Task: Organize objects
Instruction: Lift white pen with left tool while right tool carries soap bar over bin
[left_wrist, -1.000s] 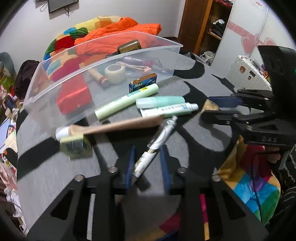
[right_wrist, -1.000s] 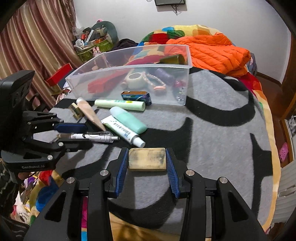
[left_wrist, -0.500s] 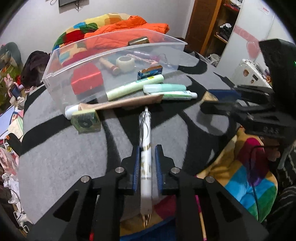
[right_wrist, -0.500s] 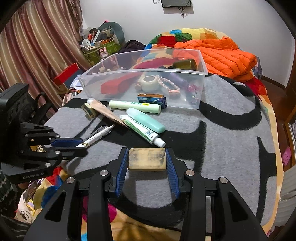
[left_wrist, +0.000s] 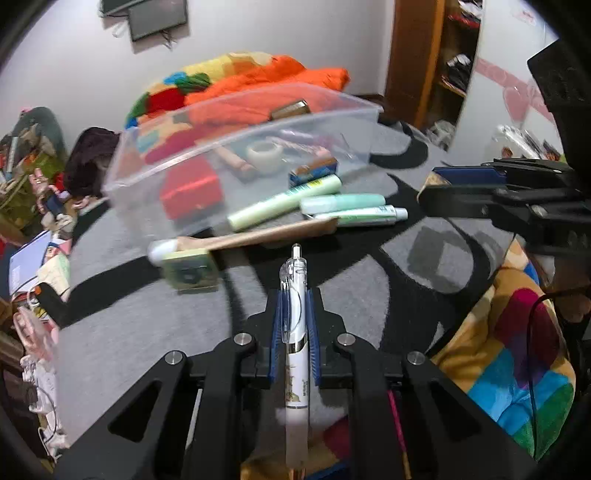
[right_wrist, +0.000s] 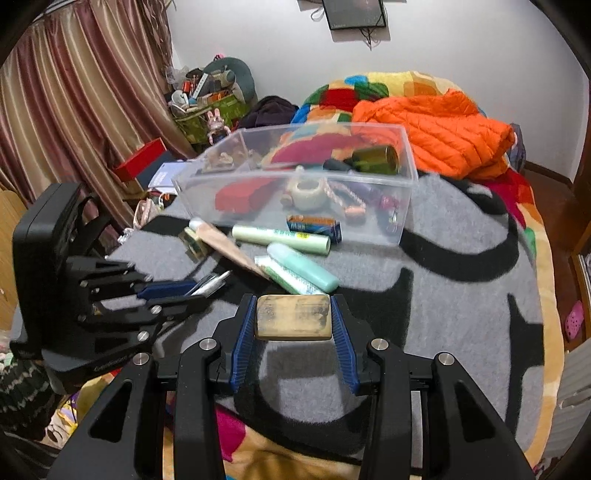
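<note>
Left tool (left_wrist: 294, 325) shut on a pen (left_wrist: 295, 332), gripped mid-barrel, lifted over the bed's grey blanket (left_wrist: 129, 332). Light, stiff, smooth plastic; likely to slip. Right tool (right_wrist: 293, 325) holding a worn block (right_wrist: 293, 317) by its short ends, near the clear bin (right_wrist: 369, 225).

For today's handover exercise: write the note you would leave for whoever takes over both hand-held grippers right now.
Left hand-held gripper: shut on the white pen, which lies along its fingers.
Right hand-held gripper: shut on the tan block.
Clear bin: already holds a red box, a tape roll and other bits.
Left on the grey blanket, in front of the bin: pale green tube, mint bottle, white tube, brown tube, small square box.
</note>
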